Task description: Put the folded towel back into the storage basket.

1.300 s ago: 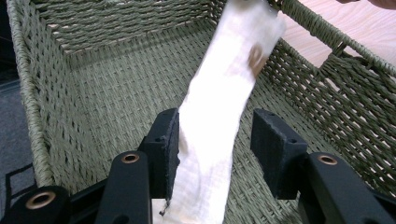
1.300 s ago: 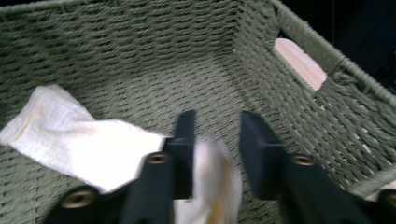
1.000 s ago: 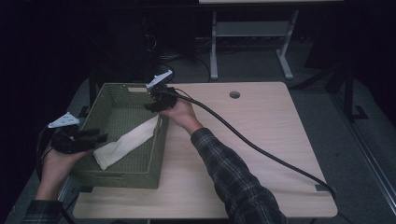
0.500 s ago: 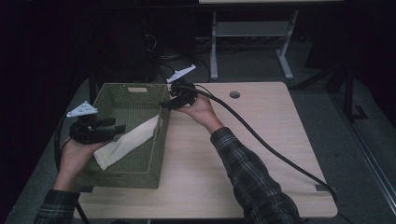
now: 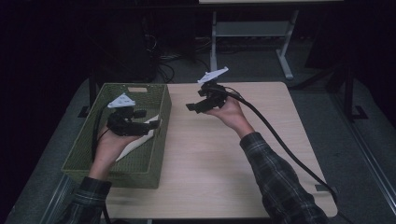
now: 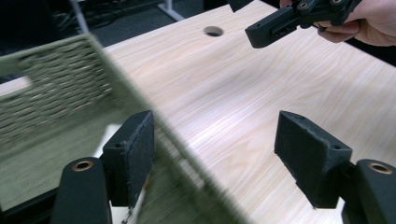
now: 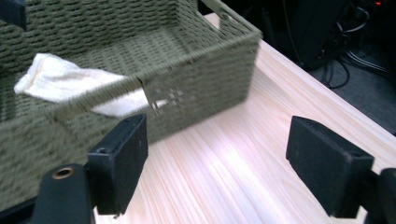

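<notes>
Left claw (image 5: 148, 122) held over the green woven basket (image 5: 81, 154), jaws spread wide and having just been opening, nothing between the pads. From the left gripper view, one pad (image 6: 133, 154) hanging above the basket's inside, the other out over the bare wood, the basket's near rim blurred between them without touching either.

White cloth (image 5: 135, 142) lying inside the basket, draped slantwise with one end propped up against the wall nearest the middle of the surface (image 5: 224, 172). In the right gripper view, cloth (image 7: 56, 81) seen behind the rim and through the weave, free of both claws.

Right claw (image 5: 195, 106) up above the light wooden surface, well apart from the basket, pointing back toward it; jaws likewise released, having just been opening, bare wood between them. Right hand (image 5: 229, 114) wrapped around the gripper body, thick black cable (image 5: 280, 140) trailing off toward the near right corner. Plaid sleeve (image 5: 275, 182) reaching in from the bottom edge.
</notes>
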Tool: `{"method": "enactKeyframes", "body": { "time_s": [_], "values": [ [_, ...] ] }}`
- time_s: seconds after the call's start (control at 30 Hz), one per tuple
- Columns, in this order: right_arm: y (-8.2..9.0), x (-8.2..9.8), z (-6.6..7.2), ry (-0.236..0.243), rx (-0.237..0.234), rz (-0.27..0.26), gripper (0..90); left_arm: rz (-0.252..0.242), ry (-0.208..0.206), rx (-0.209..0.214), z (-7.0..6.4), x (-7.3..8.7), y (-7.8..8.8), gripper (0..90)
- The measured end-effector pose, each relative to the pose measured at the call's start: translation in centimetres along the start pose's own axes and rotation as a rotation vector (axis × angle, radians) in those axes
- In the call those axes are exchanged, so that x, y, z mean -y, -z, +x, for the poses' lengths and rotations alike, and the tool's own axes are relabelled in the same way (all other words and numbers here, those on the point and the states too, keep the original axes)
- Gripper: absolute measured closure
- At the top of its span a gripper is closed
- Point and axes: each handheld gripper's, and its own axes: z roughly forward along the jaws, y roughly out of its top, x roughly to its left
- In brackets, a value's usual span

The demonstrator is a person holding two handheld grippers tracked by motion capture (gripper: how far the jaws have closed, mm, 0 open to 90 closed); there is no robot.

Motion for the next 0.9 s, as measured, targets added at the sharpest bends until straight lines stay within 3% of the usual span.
{"method": "enactKeyframes", "body": {
  "time_s": [0.3, 0.5, 0.73, 0.9],
  "values": [
    [4.6, 3.5, -1.4, -0.043, 0.051, -0.026, 17.5, 0.008, -0.042, 0.071, -4.1, -1.4, -3.4, 26.7],
    [6.6, 6.4, -1.8, -0.085, 0.069, -0.036, 16.9, 0.02, -0.07, 0.108, -6.7, -1.7, -5.1, 25.4],
    [9.5, 10.2, -2.0, -0.122, 0.098, -0.063, 16.8, 0.028, -0.124, 0.126, -9.5, -0.9, -6.8, 24.3],
    [11.4, 13.2, -1.7, -0.143, 0.116, -0.084, 16.0, 0.042, -0.137, 0.148, -11.0, 0.3, -7.9, 22.9]
  ]
}}
